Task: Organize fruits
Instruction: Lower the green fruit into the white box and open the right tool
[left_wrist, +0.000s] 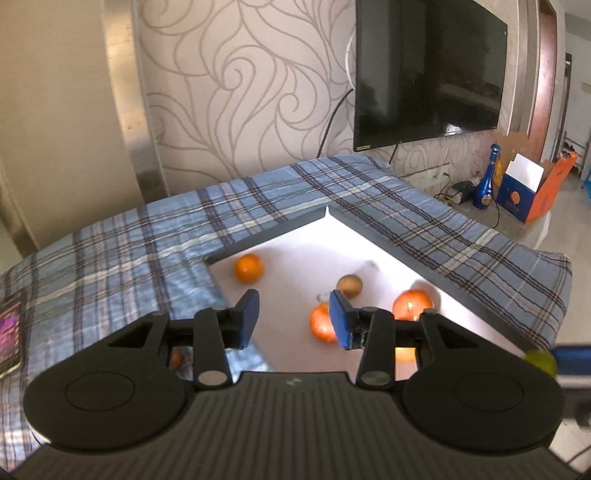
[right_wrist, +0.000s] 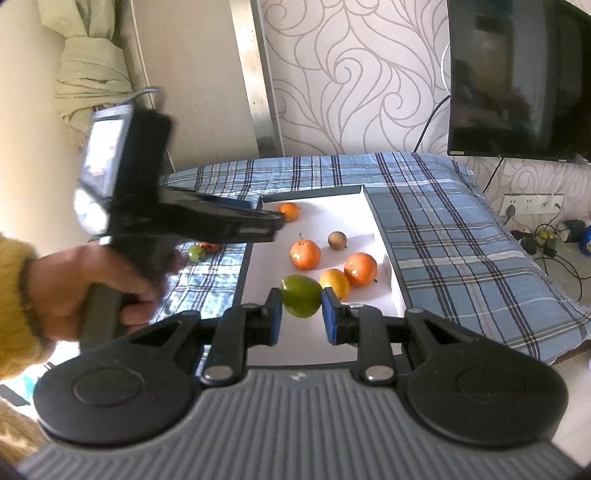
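A white tray with a dark rim lies on the plaid cloth. It holds three oranges, a brown kiwi and a yellow-orange fruit. My right gripper is shut on a green fruit over the tray's near end. My left gripper, held by a hand in a yellow sleeve, hovers open above the tray's left edge with nothing between its blue pads. A small green fruit and a red one lie on the cloth left of the tray.
A phone lies on the cloth at the far left. A dark TV hangs on the patterned wall behind the table. To the right, on the floor, stand a blue bottle, open boxes and cables.
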